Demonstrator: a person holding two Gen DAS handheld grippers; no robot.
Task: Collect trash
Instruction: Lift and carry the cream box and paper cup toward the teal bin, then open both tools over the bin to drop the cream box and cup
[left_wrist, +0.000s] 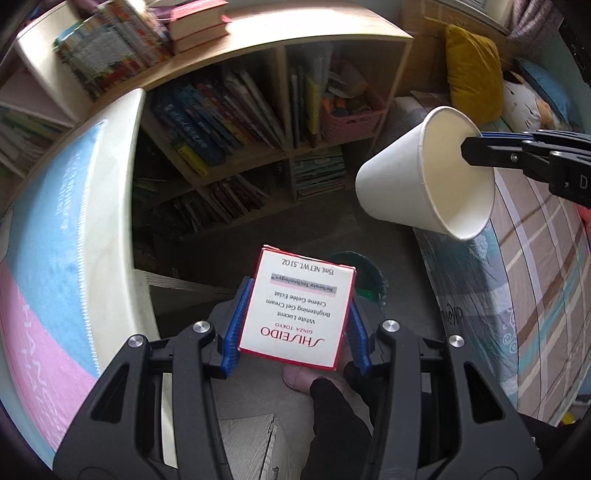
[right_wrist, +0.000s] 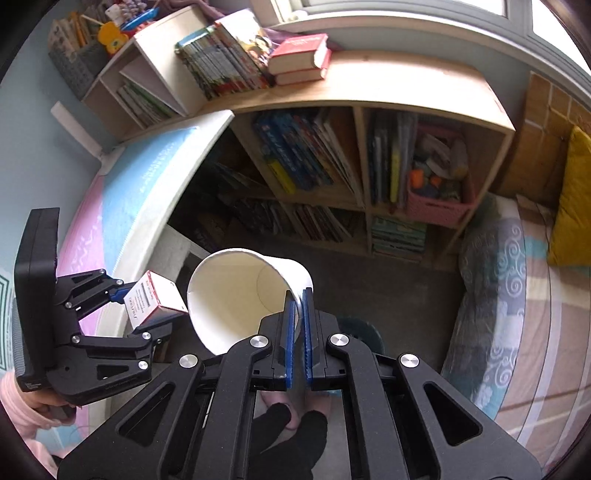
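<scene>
At lower centre the left gripper (left_wrist: 295, 314) clamps a light, stiff carton (left_wrist: 297, 308) by its sides, while the right gripper (right_wrist: 299, 332) pinches a crushable paper cup (right_wrist: 236, 295) by its rim, both above the floor bin (left_wrist: 360, 271).

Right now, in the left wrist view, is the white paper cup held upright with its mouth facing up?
No, the white paper cup lies tilted on its side, mouth toward the camera, with the right tongs pinching its rim.

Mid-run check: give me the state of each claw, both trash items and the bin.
left claw: shut on the cream box
cream box: held off the desk, intact
right claw: shut on the paper cup's rim
paper cup: held on its side, empty
bin: on floor below, open top
</scene>
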